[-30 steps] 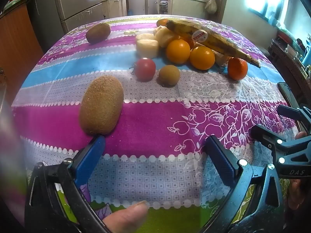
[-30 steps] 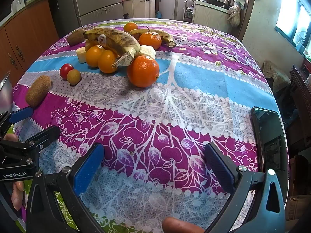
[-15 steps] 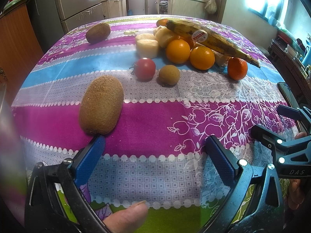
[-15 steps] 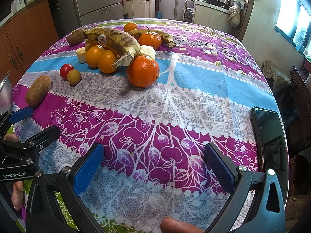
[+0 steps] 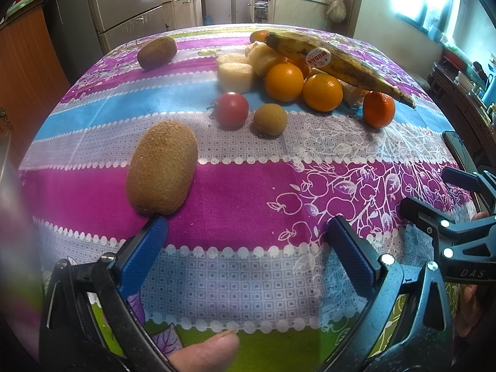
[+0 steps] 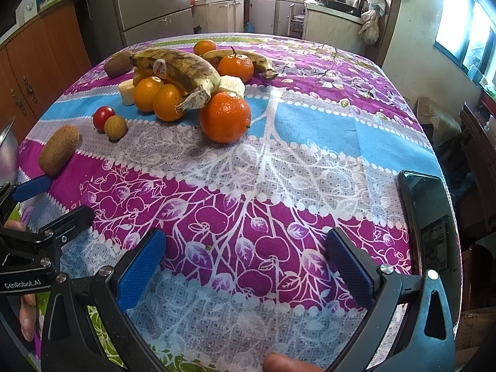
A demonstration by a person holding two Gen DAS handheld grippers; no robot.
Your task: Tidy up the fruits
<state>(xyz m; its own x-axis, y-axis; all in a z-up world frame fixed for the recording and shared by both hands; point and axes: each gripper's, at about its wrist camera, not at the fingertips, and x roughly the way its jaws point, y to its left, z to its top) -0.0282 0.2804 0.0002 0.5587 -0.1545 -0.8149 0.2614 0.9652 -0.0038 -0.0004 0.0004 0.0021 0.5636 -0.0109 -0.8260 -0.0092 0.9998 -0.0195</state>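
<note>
Your left gripper [image 5: 245, 248] hangs low over the near edge of the table [image 5: 241, 192], its blue pads spread wide with nothing between them. Nothing has changed over the last second: the gripper sits where it was and no fruit has shifted, so the sorting has not really begun.

Just ahead of your left pad, nearly touching its tip, lies the large fuzzy brown kiwi [image 5: 162, 167], lengthwise on the magenta stripe of the patterned tablecloth. It looks the likeliest first pick, but it sits off to the left of the gap, so you would need to slide left before closing.

Your right gripper [image 6: 245, 254] is likewise released and empty, hovering over bare cloth, with a black smartphone [image 6: 429, 217] lying near the table's right edge.

Farther out, a small red tomato [image 5: 232, 111] and a small round tan fruit [image 5: 269, 120] sit just beside each other. Beyond them is the pile: two yellow-orange citrus fruits [image 5: 283, 77], pale peeled banana chunks [image 5: 234, 74], and a long spotted banana with a red sticker [image 5: 338, 62] resting across the top. A deeper orange tangerine [image 5: 378, 109] stands at its tip, and a second fuzzy kiwi [image 5: 157, 51] lies apart, far left.
</note>
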